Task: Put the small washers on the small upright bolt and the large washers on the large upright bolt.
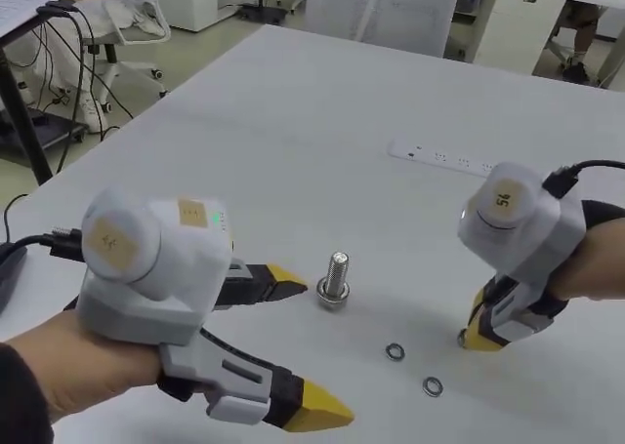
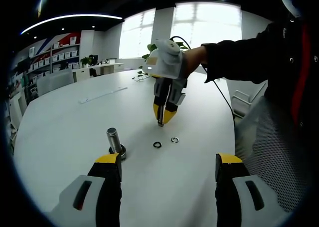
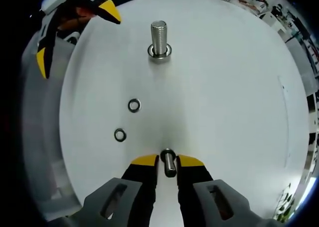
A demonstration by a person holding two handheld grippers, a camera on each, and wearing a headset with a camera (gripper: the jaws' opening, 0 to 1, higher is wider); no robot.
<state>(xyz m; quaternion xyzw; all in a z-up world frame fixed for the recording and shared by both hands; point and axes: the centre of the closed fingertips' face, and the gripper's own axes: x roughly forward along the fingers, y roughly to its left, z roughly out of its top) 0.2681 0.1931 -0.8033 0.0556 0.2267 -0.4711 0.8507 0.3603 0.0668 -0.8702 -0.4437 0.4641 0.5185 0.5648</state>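
Right gripper [image 3: 167, 160] clamps the small bolt [image 3: 168, 168] upright against the table [image 3: 224, 87]; keep it plumb and steady. Two small washers [image 3: 134, 105] lie just ahead to its left; left gripper [image 2: 168, 159], spread wide, should fetch one.

Grey bodies: left gripper [image 1: 314, 348], right gripper [image 1: 477, 343]; yellow jaw tips, black cables [image 1: 589, 168]; sleeve [image 2: 239, 62] dark, perhaps black.

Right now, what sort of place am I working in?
Likely an open-plan office or lab: a large white table with a power strip, an office chair at its far edge, wall shelving and big windows.
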